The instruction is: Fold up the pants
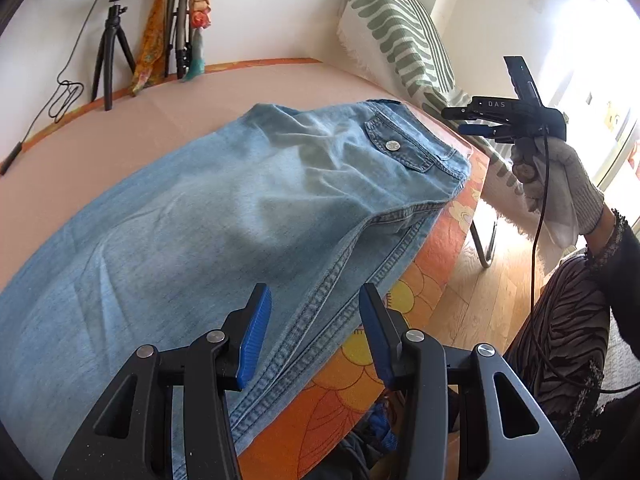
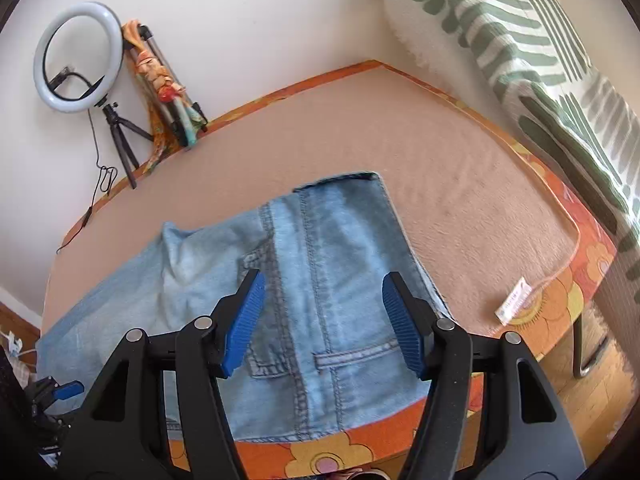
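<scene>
Light blue jeans (image 1: 208, 216) lie flat on the peach-covered table (image 1: 248, 84), with the waistband and a buttoned back pocket (image 1: 394, 146) toward the right edge. My left gripper (image 1: 314, 320) hovers open over the seam on the jeans' near edge, and nothing is between its blue pads (image 1: 254, 336). A gloved hand (image 1: 560, 188) holds my right gripper (image 1: 454, 120) off the table's right side. In the right wrist view the right gripper (image 2: 324, 312) stands open above the jeans (image 2: 340, 248) near a belt loop (image 2: 354, 354), gripping nothing. The left gripper (image 2: 66, 390) shows at the lower left.
A ring light on a tripod (image 2: 78, 56) and a second tripod draped with a scarf (image 2: 168, 88) stand at the table's back. A green-striped cushioned chair (image 1: 404, 36) stands close on the right. The table cover has an orange flowered border (image 2: 560, 300). A cable (image 1: 538, 220) hangs from the right gripper.
</scene>
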A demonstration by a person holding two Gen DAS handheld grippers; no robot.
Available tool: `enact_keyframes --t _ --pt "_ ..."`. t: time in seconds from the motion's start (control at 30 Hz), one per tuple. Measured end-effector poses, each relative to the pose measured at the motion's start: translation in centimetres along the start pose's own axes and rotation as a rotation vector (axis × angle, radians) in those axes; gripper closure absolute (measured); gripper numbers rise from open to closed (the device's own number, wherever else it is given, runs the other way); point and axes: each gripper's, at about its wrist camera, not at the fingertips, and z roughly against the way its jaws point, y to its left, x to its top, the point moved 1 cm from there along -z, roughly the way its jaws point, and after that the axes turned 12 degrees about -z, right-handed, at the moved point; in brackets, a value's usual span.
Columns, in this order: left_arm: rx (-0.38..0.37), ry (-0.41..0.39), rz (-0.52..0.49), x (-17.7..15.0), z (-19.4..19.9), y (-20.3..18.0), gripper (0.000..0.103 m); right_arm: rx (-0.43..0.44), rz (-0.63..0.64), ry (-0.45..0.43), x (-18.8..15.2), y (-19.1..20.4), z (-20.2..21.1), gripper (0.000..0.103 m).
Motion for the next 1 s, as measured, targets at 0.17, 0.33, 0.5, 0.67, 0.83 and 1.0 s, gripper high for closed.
enact_keyframes --t 0.17,0.33,0.5,0.67,0.83,1.0 --pt "-0.009 0.042 -0.017 0.2 -2.0 -0.2 0.059 -0.070 -0.187 0.014 0.1 -6.9 0.2 0.038" --pt "-0.005 0.051 -0.019 0.2 -2.6 -0.3 0.059 0.014 -0.332 0.079 -1.0 -10.4 -0.4 0.038" --pt "0.003 0.049 -0.018 0.2 -2.6 -0.2 0.059 0.075 -0.363 0.159 -2.5 -10.1 -1.7 0.039" --pt "-0.005 0.046 -0.028 0.1 -2.7 -0.3 0.062 0.068 -0.294 0.144 -2.8 -8.1 -1.9 0.085" --pt "-0.011 0.016 -0.064 0.2 -2.2 -1.0 0.077 0.079 -0.184 0.066 -1.5 -6.1 -0.4 0.092" --pt "-0.033 0.061 -0.130 -0.7 -3.1 -2.6 0.077 0.060 -0.074 -0.063 0.1 -4.6 1.2 0.092"
